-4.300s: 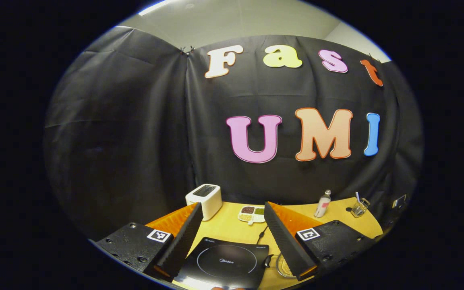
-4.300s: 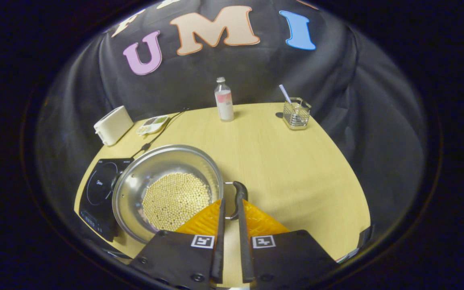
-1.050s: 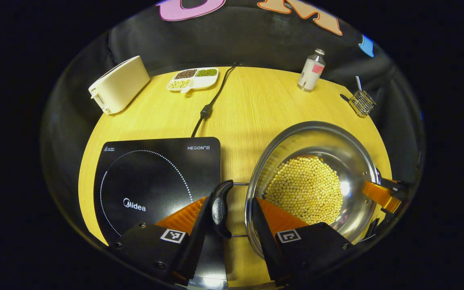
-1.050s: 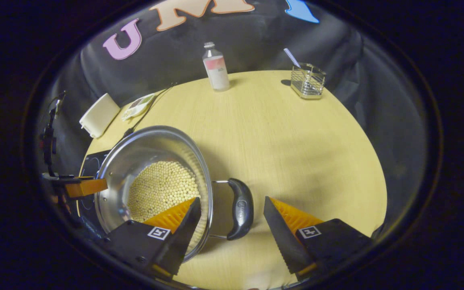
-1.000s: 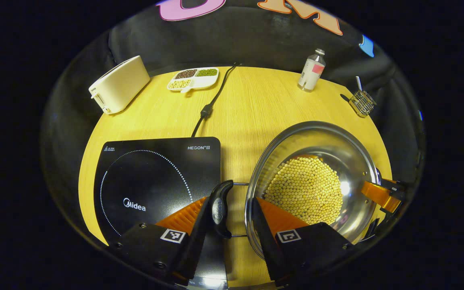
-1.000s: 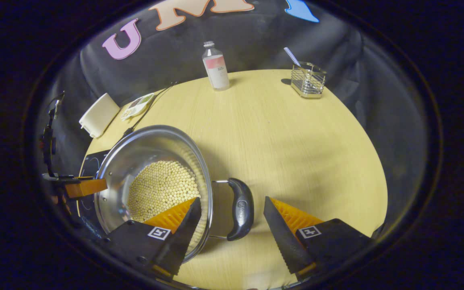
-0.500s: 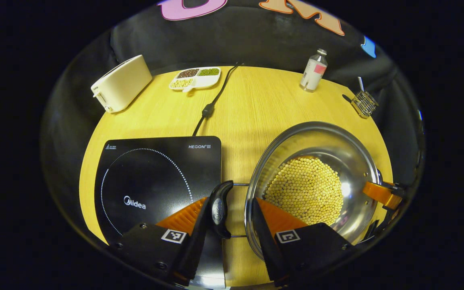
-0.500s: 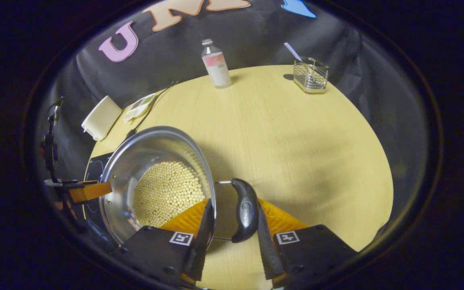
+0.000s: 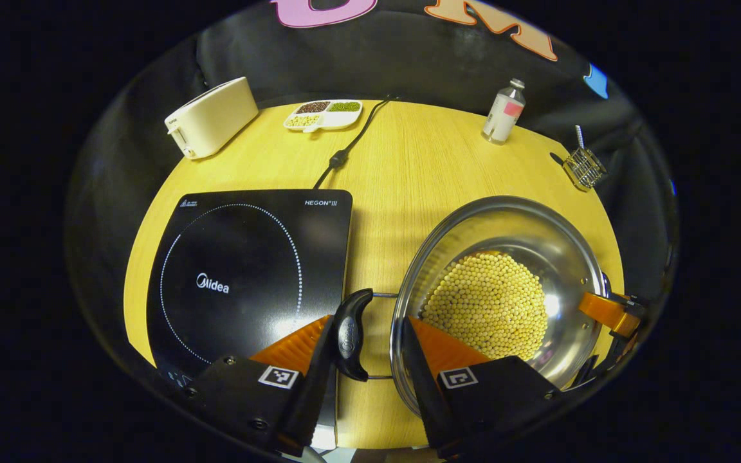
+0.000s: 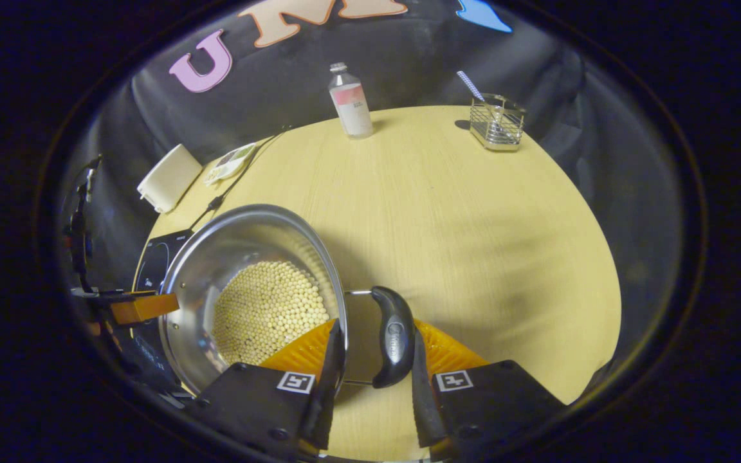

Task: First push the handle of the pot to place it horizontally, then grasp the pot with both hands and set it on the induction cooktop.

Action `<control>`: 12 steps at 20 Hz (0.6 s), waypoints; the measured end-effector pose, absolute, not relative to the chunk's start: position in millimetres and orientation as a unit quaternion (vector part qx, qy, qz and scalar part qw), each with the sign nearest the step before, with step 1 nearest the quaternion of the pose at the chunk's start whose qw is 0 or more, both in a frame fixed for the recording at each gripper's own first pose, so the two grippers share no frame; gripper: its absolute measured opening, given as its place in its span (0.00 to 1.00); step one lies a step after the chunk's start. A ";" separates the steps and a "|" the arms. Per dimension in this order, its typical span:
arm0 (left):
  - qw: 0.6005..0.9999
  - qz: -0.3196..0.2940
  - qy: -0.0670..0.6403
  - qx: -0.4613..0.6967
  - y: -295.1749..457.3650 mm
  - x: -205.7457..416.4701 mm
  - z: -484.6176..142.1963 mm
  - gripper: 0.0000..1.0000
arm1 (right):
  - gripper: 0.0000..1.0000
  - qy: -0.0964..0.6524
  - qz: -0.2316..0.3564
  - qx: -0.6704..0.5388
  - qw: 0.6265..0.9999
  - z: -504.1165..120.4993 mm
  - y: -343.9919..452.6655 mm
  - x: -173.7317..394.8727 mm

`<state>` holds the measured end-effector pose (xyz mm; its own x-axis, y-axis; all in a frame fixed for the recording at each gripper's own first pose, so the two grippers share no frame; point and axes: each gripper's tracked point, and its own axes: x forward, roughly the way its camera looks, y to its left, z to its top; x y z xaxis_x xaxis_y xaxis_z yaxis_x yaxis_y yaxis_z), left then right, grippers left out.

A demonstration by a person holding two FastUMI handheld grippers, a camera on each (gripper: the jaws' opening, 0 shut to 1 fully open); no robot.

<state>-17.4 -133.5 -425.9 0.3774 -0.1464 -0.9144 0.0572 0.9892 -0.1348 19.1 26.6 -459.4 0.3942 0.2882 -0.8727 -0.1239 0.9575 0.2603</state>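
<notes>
Now I have both grippers at the pot (image 9: pixel 505 257), one at each side handle; in the left gripper view my left gripper (image 9: pixel 368 386) straddles the near black handle (image 9: pixel 349 334) and the pot's rim, one finger (image 9: pixel 319 379) against the handle's outer side and the other finger (image 9: pixel 419 379) inside the rim, so the jaws are partly closed around handle and rim together, though I cannot tell whether both fingers truly press; the handle lies flat, level with the rim on its wire loops. In the right gripper view my right gripper (image 10: pixel 374 392) stands the same way on the opposite handle (image 10: pixel 393 337), one finger touching its outer side and the other at the pot wall, narrowed close around them. The pot, steel and holding a bed of pale yellow beans (image 9: pixel 489 302), sits over the wooden table (image 9: pixel 409 167), just beside the induction cooktop (image 9: pixel 242 270) and not on it; whether its base touches the table I cannot tell. At the table's far edge I see a cream toaster (image 9: pixel 211 117), a divided dish (image 9: pixel 323 114) of grains, the cooktop's cord (image 9: pixel 345 151), a small bottle (image 9: pixel 503 110) and a wire holder (image 9: pixel 584 167).
</notes>
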 end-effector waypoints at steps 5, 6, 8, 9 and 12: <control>0.841 -0.066 0.537 -0.031 -131.8 -16.5 -405.2 0.65 | 0.54 0.524 0.120 0.083 0.839 -439.4 20.9 13.4; 0.842 -0.068 0.535 -0.031 -131.0 -16.4 -402.1 0.67 | 0.54 0.521 0.119 0.084 0.841 -434.8 21.7 12.5; 0.843 -0.071 0.532 -0.033 -128.9 -16.0 -396.7 0.67 | 0.48 0.515 0.116 0.083 0.845 -427.8 22.3 13.2; 0.844 -0.074 0.530 -0.034 -127.0 -15.2 -394.6 0.65 | 0.48 0.513 0.114 0.082 0.847 -424.0 24.2 13.2; 0.844 -0.085 0.529 -0.034 -116.0 -10.9 -391.2 0.65 | 0.48 0.507 0.105 0.081 0.851 -415.0 31.0 10.3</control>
<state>-10.9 -116.0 -391.2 0.4261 -0.1791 -0.8868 0.1079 0.9833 -0.1467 10.3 31.0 -415.0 0.4630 0.2613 -0.8470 -0.0976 0.9648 0.2443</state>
